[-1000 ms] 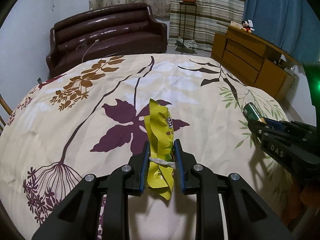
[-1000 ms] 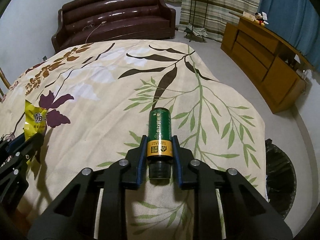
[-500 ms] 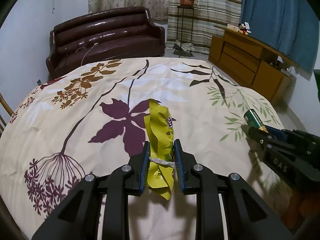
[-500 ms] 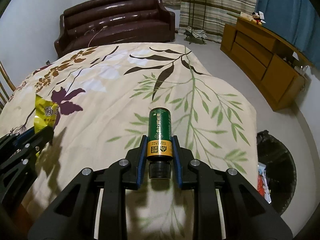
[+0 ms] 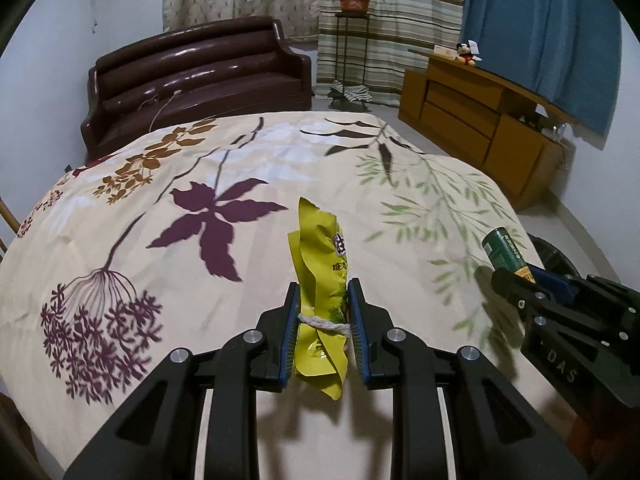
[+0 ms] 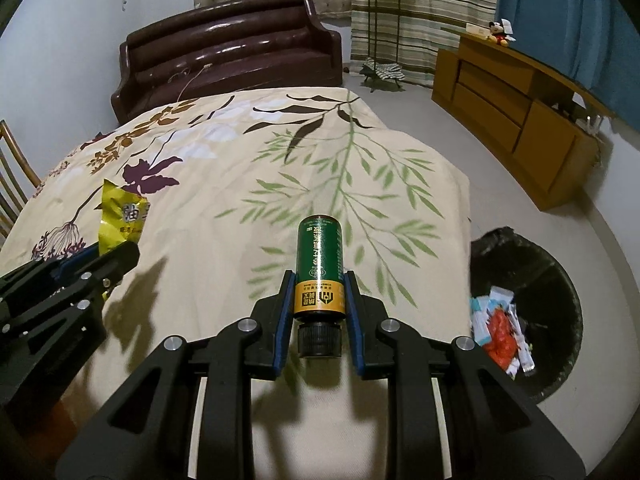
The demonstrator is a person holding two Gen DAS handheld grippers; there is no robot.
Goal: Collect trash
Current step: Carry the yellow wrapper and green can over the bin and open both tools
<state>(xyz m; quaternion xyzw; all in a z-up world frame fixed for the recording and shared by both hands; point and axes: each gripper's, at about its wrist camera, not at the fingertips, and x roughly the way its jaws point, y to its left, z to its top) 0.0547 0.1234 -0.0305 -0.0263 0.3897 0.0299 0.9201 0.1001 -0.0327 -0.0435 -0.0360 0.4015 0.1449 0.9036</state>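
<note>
Down on the floor by the bed corner, black-lined trash bin (image 6: 528,304) sits open w/ wrappers inside, red, white and light blue, piled at its near-left side. Green bottle (image 6: 320,268) is clamped in right gripper (image 6: 319,300), cap end toward the wrist, base pointing fwd, held above the bedspread (image 6: 240,168) just left of the bin. Yellow snack bag (image 5: 320,276) is pinched upright in left gripper (image 5: 323,308), crumpled, w/ a white string across it at the pads. Both grippers are side by side over the bed's near edge, pointing fwd toward the brown sofa (image 5: 200,80).
</note>
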